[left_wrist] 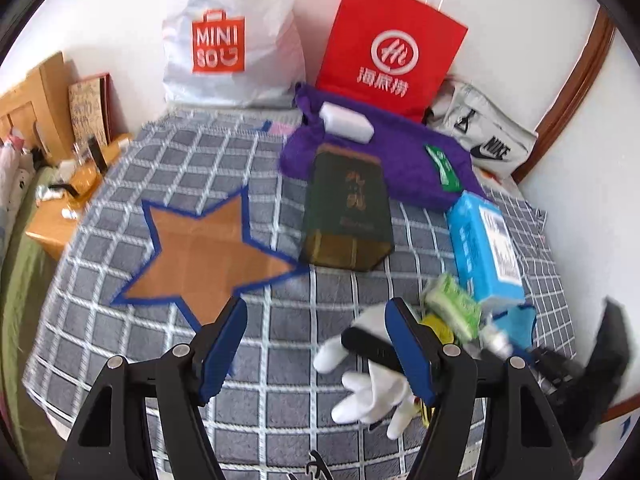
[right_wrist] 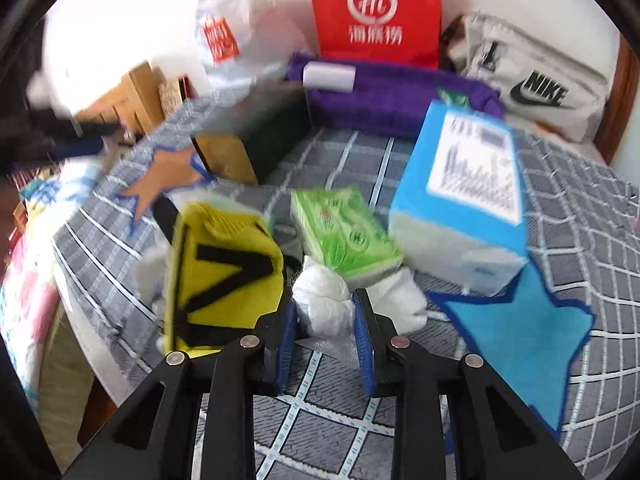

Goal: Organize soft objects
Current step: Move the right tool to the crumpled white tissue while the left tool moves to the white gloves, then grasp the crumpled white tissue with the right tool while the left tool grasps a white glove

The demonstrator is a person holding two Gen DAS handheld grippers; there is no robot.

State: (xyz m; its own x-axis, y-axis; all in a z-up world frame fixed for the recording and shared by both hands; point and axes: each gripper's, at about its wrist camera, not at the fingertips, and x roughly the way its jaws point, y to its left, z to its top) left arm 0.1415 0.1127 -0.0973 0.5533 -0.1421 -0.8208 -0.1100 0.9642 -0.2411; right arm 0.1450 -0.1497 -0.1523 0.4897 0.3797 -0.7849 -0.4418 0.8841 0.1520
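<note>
Bright, even daylight; soft shadows. Strong fisheye bending and dark corners. Motion blur everywhere, heaviest around 9 o'clock at right wrist.

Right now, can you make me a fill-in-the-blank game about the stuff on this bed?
1. The right gripper is squeezing a crumpled ____ plastic bag.
2. The brown star on the checked blanket has a ____ border.
3. The tall paper bag leaning on the wall is ____.
4. The left gripper is open and holds ____.

Missing words: white; blue; red; nothing
</note>
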